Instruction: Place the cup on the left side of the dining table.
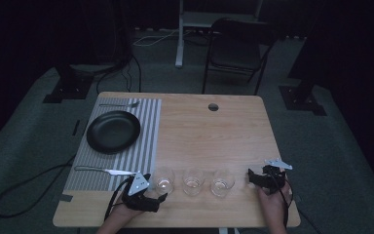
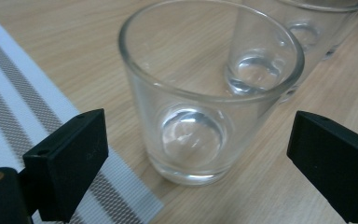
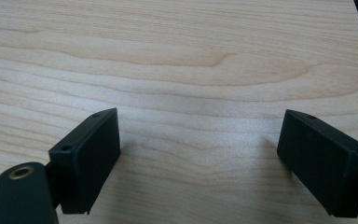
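Three clear empty glasses stand in a row near the table's front edge: a left glass (image 1: 163, 180), a middle glass (image 1: 193, 181) and a right glass (image 1: 222, 182). My left gripper (image 1: 157, 197) is low at the front, aimed at the left glass. In the left gripper view that glass (image 2: 186, 93) stands upright between the wide jaws of my left gripper (image 2: 198, 142), with a gap on both sides; the middle glass (image 2: 261, 51) shows behind it. My right gripper (image 1: 251, 177) rests right of the row, and in its own view my right gripper (image 3: 200, 140) is open over bare wood.
A striped placemat (image 1: 146, 141) covers the table's left part, carrying a black plate (image 1: 113, 130), a fork (image 1: 119, 104) at its far edge and a knife (image 1: 104, 170) at its near edge. The placemat's edge (image 2: 9, 93) lies beside the left glass. A cable hole (image 1: 213, 107) is at the back.
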### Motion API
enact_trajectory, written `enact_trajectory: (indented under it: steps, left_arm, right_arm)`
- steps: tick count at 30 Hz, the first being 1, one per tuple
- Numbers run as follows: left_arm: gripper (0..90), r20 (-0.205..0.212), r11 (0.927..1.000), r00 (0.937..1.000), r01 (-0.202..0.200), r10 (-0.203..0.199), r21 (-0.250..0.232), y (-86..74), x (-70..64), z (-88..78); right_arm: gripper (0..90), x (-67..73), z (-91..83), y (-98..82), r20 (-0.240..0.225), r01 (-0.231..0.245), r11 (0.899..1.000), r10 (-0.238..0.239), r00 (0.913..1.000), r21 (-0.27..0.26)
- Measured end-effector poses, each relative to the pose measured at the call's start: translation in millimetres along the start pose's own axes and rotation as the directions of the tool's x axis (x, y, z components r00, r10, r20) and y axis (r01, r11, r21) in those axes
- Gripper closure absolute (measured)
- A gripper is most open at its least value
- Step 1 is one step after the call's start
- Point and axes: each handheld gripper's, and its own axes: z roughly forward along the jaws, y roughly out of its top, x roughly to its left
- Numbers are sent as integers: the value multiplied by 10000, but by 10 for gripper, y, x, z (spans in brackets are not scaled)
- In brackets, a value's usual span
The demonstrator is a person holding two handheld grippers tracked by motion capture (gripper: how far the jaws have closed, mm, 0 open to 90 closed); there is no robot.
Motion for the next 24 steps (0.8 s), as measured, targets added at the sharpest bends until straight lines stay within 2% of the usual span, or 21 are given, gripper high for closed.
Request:
enact_trajectory:
  steps: [2, 7, 16, 19, 24]
  left_arm:
    - [57, 40, 10000, 10000, 69, -69, -44, 3, -9, 33]
    - [57, -248, 9992, 9997, -3, -7, -394, 16, -51, 102]
    - [58, -516, 9949, 9982, 246, -297, -976, 29, -64, 179]
    - [71, -580, 9900, 9973, 365, -448, -1366, 26, -58, 191]
    - [71, -689, 9853, 9965, 347, -468, -1671, 21, -60, 191]
  right_arm:
    - [127, 0, 0, 0, 2, 1, 10000, -1, 10000, 0]
    - [127, 0, 0, 0, 1, 7, 10000, -7, 10000, -3]
    - [127, 0, 0, 0, 2, 2, 10000, -2, 10000, -1]
    - [127, 0, 0, 0, 2, 1, 10000, -1, 10000, 0]
    - [127, 0, 0, 0, 0, 1, 10000, -1, 10000, -1]
